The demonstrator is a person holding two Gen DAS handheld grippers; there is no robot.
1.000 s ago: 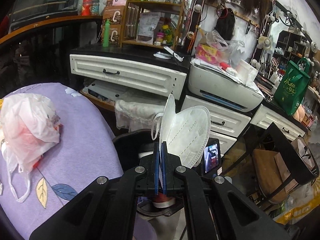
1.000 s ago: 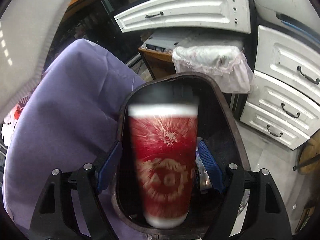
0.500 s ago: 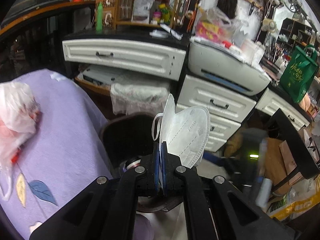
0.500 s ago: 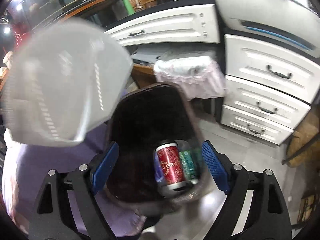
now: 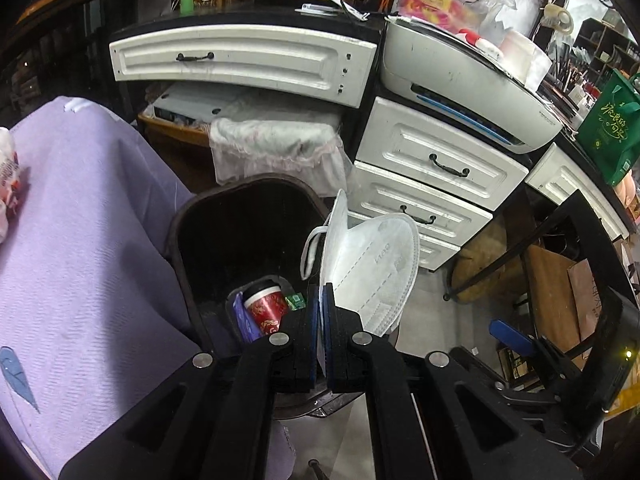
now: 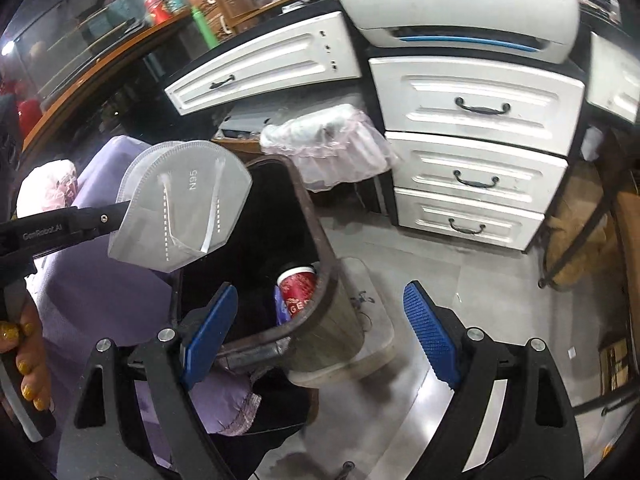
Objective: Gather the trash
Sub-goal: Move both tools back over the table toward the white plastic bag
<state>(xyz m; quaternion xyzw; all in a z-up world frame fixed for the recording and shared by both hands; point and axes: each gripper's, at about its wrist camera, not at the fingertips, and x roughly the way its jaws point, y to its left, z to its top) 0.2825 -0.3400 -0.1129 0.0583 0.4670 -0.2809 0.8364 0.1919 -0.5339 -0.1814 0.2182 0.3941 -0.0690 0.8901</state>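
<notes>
My left gripper (image 5: 321, 304) is shut on a white N95 face mask (image 5: 370, 268) and holds it over the right rim of a dark brown trash bin (image 5: 188, 216). From the right wrist view the mask (image 6: 180, 204) hangs above the bin (image 6: 320, 308). A red paper cup (image 5: 267, 309) lies at the bin's bottom among other wrappers; it also shows in the right wrist view (image 6: 298, 286). My right gripper (image 6: 320, 324) is open and empty, low beside the bin's near rim.
A table with a purple cloth (image 5: 80, 240) stands left of the bin, with a white plastic bag (image 5: 8, 176) at its far left. White drawers (image 5: 436, 160), a printer (image 5: 460, 80) and a lace-covered basket (image 5: 276, 152) stand behind. Cardboard boxes (image 5: 560, 304) sit at the right.
My right gripper dropped the red cup into the bin and drew back to the right, open. My left gripper carried the mask forward over the bin.
</notes>
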